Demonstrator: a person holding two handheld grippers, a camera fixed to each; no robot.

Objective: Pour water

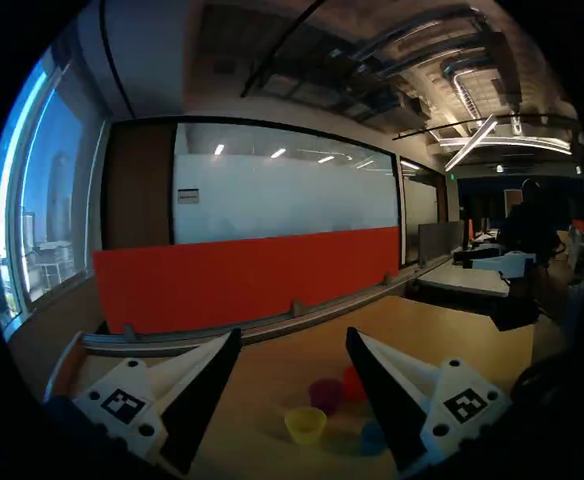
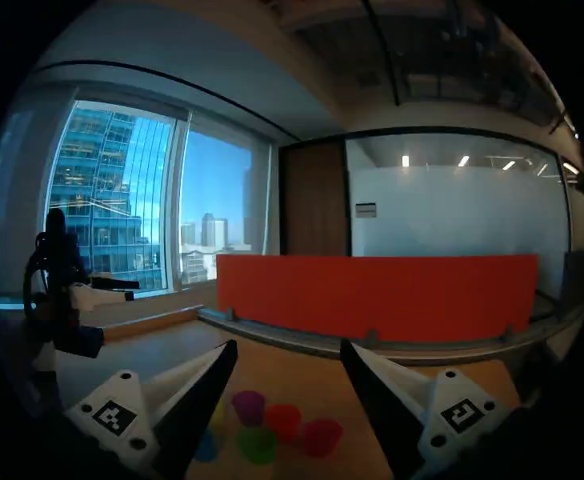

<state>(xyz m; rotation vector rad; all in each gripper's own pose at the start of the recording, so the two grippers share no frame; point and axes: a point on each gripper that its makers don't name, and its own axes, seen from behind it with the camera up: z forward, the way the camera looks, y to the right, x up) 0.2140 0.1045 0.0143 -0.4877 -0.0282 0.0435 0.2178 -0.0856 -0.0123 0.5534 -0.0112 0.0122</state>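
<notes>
Several small coloured cups stand close together on a wooden table (image 1: 420, 320). In the left gripper view I see a yellow cup (image 1: 305, 424), a purple cup (image 1: 325, 394), a red cup (image 1: 354, 384) and a blue cup (image 1: 372, 438), all low between the fingers of my left gripper (image 1: 292, 331), which is open and holds nothing. In the right gripper view a purple cup (image 2: 249, 406), a red cup (image 2: 283, 422), a green cup (image 2: 258, 444) and a pink cup (image 2: 321, 437) sit below my right gripper (image 2: 288, 342), also open and holding nothing. Both grippers hover above the cups.
An orange divider panel (image 2: 380, 296) runs along the table's far edge, with a metal rail below it. A dark rig with white parts (image 2: 60, 296) stands at the left by the windows. Desks and a seated person (image 1: 528, 224) are far right.
</notes>
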